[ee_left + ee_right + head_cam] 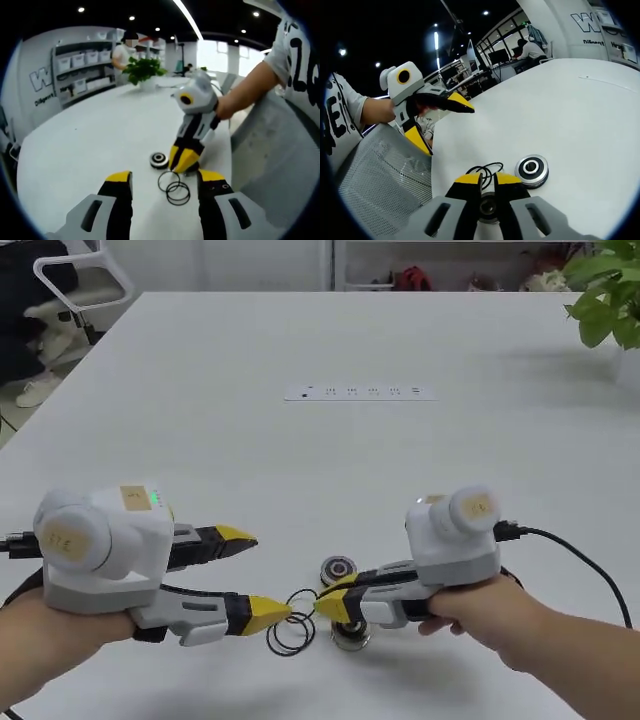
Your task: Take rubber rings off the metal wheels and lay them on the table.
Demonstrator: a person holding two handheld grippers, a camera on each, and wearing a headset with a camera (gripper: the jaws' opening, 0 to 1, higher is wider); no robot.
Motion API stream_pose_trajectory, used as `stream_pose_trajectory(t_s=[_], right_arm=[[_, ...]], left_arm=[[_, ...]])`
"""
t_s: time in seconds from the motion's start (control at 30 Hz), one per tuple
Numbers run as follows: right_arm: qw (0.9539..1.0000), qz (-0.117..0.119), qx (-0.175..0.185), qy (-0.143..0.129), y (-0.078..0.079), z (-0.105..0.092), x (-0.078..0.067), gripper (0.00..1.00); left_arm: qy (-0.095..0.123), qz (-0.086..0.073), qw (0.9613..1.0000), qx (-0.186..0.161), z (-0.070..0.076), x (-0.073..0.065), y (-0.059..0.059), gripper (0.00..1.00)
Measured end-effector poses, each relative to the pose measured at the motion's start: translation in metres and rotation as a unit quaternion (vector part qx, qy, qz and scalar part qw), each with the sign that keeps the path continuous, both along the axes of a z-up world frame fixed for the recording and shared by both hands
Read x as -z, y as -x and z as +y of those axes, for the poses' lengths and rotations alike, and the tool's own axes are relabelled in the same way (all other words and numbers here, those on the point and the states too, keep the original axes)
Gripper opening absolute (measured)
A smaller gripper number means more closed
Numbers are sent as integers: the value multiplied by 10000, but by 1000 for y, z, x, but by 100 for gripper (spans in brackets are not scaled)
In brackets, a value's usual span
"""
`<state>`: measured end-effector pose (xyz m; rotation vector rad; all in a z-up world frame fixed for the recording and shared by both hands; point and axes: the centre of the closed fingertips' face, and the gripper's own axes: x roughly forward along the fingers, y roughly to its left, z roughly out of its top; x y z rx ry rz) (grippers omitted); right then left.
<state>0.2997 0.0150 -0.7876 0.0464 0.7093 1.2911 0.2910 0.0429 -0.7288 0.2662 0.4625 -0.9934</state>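
My left gripper (253,573) is open with nothing between its jaws (165,176). Several loose black rubber rings (290,630) lie on the white table (330,450) just ahead of it (173,189). My right gripper (325,602) points left, jaws almost together, over a metal wheel (350,636). That wheel (487,206) shows in the narrow gap behind the right gripper's tips (488,179). I cannot tell whether the jaws pinch anything. A second wheel (338,569) with a black ring around it lies flat just beyond (532,170), (159,159).
A white power strip (360,392) lies mid-table. A green plant (608,295) stands at the far right corner and an office chair (75,285) beyond the far left corner. The table's near edge runs close behind both grippers.
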Motion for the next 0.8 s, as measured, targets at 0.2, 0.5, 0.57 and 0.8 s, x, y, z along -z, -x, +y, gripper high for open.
stream_pose_trajectory(t_s=[0.2,0.5,0.57,0.8], right_arm=[[10000,25,47,-65,-2,-2,-3,8],[9995,-75,254,-174,-14,-11,-11,9],[9992,-81,336,-214,-18,-13,-13,9],[9977,-167,573,-313,-31,-22,-20,10]], left_arm=[[-10,16,10000,17,0,0,-1,53],[1,83,10000,-12,3,3,-7,52],[15,87,10000,-30,3,3,-9,52],[-3,131,9999,-75,3,7,-18,51]])
